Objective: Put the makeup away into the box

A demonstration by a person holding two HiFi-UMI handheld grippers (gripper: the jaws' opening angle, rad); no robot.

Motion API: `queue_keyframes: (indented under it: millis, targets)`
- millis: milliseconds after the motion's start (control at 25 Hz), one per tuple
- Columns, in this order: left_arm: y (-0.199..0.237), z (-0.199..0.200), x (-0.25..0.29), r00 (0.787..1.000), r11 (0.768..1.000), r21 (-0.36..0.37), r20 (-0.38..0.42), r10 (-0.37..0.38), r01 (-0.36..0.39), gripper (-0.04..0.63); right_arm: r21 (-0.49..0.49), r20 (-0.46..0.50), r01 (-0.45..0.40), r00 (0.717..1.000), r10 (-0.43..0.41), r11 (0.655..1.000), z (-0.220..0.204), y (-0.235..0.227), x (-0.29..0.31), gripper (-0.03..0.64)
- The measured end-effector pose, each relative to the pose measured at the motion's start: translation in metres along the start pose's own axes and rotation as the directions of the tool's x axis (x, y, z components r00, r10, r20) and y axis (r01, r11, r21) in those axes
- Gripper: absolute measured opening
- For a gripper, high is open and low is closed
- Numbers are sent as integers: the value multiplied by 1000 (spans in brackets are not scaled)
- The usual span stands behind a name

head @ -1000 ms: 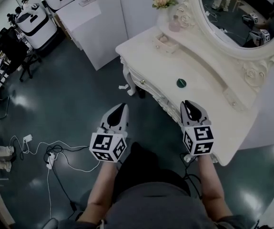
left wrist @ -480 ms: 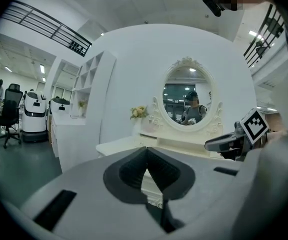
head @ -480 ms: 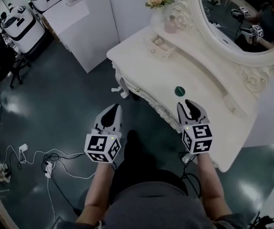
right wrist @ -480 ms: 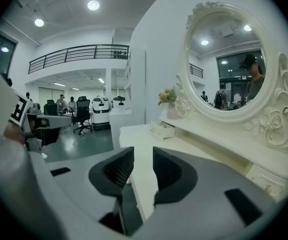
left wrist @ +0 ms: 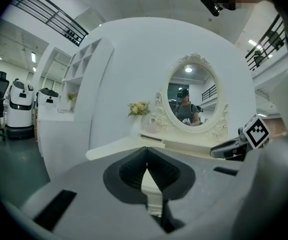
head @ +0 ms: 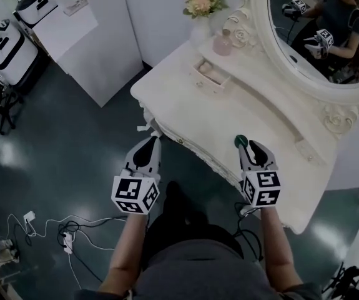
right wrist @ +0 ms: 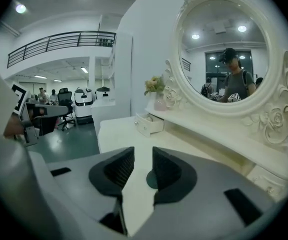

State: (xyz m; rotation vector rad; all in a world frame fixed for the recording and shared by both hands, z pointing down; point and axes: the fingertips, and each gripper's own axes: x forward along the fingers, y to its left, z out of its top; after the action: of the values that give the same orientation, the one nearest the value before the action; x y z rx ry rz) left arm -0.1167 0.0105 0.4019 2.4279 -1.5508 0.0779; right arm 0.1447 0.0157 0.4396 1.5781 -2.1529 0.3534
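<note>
Right hand-held gripper (head: pixel 254 147): jaws spread, just been opening, nothing between them. It hangs over the bench (head: pixel 260 105) near its front edge. A dark green round makeup compact (head: pixel 240 141) lies flat on the bench just ahead of the tips, partly behind one jaw in the right gripper view.

Left hand-held gripper (head: pixel 152 141): jaws pressed together, empty, just off the bench's front edge, above the floor (head: pixel 73 136).

A small cream box (head: pixel 209 74), drawer pulled out, sits toward the bench's far end, well apart from the compact. Flowers (head: pixel 199 2) and an oval mirror (head: pixel 316 36) stand along the bench's back.
</note>
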Motion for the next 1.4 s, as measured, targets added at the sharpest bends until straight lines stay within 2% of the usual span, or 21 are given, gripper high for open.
queue_keyframes:
  millis: [320, 720, 1200, 1400]
  targets:
    - [26, 9, 46, 992, 992, -25, -31, -125, 125, 5, 9, -56, 106, 993, -105, 994, 6, -7, 16, 117]
    - [16, -3, 84, 964, 968, -42, -89, -252, 249, 5, -20, -167, 146, 975, -147, 989, -17, -9, 26, 114]
    - [-4, -16, 123, 939, 952, 3, -166, -300, 305, 5, -46, -279, 101, 954, -110, 994, -52, -29, 57, 110]
    - [-12, -18, 141, 931, 948, 13, -191, -311, 319, 6, -60, -333, 43, 941, -61, 997, -62, -31, 66, 101]
